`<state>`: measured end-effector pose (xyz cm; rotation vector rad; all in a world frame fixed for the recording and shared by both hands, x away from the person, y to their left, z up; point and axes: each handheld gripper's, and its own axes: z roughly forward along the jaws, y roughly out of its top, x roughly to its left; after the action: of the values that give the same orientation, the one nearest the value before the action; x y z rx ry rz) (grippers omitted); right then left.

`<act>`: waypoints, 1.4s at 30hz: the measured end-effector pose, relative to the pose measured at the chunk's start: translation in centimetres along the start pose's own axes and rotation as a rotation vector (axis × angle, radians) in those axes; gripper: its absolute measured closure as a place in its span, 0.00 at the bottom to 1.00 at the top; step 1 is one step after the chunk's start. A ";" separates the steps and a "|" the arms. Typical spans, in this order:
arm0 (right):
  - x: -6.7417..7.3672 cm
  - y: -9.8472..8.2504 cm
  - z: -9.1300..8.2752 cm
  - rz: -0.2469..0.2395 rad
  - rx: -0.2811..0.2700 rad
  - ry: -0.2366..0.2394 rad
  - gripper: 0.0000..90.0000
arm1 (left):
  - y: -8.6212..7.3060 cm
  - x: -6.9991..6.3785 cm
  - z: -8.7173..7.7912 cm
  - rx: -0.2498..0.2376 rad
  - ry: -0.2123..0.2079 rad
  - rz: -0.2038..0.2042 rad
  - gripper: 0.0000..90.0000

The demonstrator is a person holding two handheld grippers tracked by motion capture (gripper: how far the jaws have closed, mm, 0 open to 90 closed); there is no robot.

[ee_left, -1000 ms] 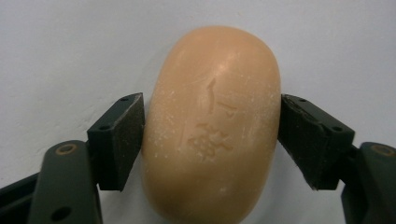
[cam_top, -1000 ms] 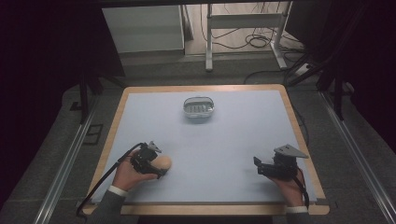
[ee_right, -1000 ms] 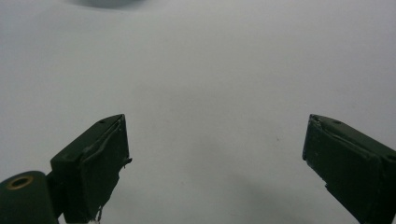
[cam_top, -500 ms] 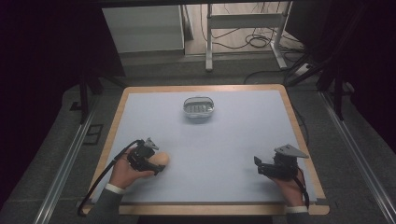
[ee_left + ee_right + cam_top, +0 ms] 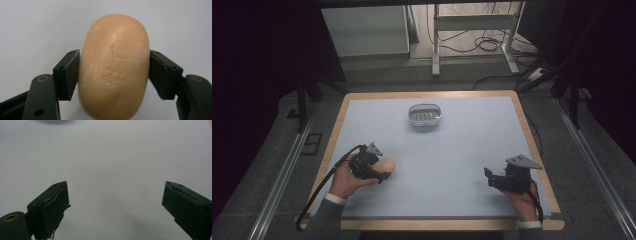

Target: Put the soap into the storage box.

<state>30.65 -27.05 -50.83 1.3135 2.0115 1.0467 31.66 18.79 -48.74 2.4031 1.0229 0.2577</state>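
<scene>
The left gripper [image 5: 113, 72] is clamping an oval soap bar [image 5: 115, 67], whose long axis is running bottom-to-top mid-frame; the right gripper [image 5: 115, 207] is gaping wide, empty.

The soap bar [image 5: 113, 67] looks waxy and smooth with a dull sheen, dusted with pale flecks around its stamped mark. The left gripper [image 5: 113, 71] pads [image 5: 71, 73] pressing it are matt black, rubbery-looking. The table [image 5: 362, 96] has a light wood rim around a matt pale-blue top. Beyond the soap, the soap dish [image 5: 425, 115] looks glossy, silvery.
</scene>
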 end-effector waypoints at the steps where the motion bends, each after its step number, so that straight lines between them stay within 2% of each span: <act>1: 0.0 0.0 0.0 0.001 -0.001 0.000 0.08 | 0.1 0.0 -0.1 -0.001 0.000 0.000 0.34; 4: 0.0 0.0 0.0 0.001 -0.001 0.001 0.08 | 0.3 -0.3 -0.6 -0.013 0.019 0.005 0.34; 9: 0.0 -0.1 0.1 0.001 0.006 -0.001 0.08 | 0.8 -0.3 -0.9 -0.029 0.012 0.011 0.34; 24: -0.1 0.0 0.1 0.008 0.003 0.007 0.08 | 2.1 -0.1 -1.0 -0.037 0.004 0.019 0.35; 32: -0.1 -0.1 0.1 0.010 0.007 0.007 0.08 | 2.9 -0.3 -1.3 -0.043 0.016 0.039 0.35; 42: -0.1 -0.1 0.2 0.009 0.011 0.006 0.08 | 3.6 -0.1 -1.5 -0.049 0.022 0.042 0.35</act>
<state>30.78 -27.13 -51.02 1.3282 2.0199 1.0459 33.24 17.16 -45.62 2.3847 0.9655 0.3214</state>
